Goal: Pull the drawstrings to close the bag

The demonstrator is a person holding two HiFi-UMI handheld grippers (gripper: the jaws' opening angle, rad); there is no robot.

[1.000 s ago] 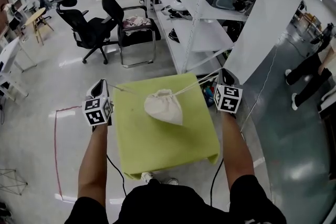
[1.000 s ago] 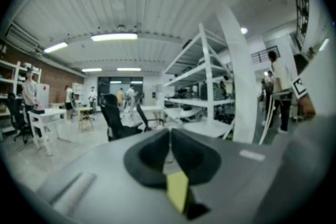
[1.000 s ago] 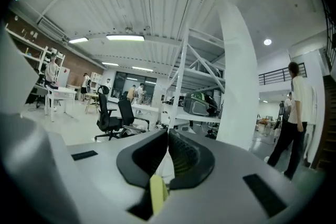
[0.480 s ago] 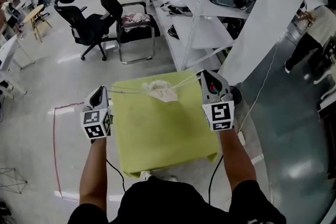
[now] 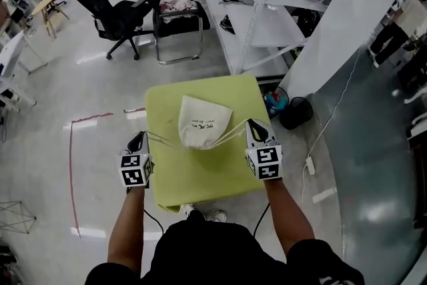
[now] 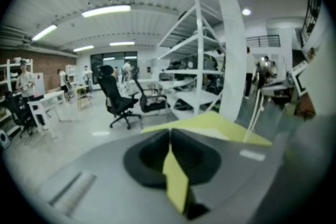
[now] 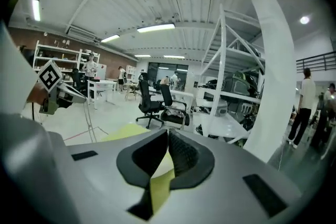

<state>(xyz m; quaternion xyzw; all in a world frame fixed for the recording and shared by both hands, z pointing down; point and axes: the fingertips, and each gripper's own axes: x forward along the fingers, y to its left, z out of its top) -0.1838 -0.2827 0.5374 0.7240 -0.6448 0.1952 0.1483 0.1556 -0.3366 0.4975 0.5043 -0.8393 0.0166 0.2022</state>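
A white cloth drawstring bag (image 5: 202,121) lies on the lime-green table (image 5: 200,177), its gathered mouth toward me. Two thin drawstrings (image 5: 167,139) fan out from the mouth to either side. In the head view my left gripper (image 5: 139,138) hangs off the table's left edge, shut on the left drawstring. My right gripper (image 5: 253,125) is over the table's right side, shut on the right drawstring (image 5: 230,135). In both gripper views the jaws of the left gripper (image 6: 169,132) and the right gripper (image 7: 167,136) meet, and the string between them is too thin to make out.
White metal shelving (image 5: 267,17) and a broad white pillar (image 5: 347,17) stand beyond the table. Two black chairs (image 5: 113,17) are at the back left. A black bin (image 5: 295,111) sits by the table's right corner. A person (image 5: 390,33) stands at the far right.
Both grippers have come back toward me and lower. The bag, earlier hanging on taut strings near the far edge, now lies on the table with its mouth gathered.
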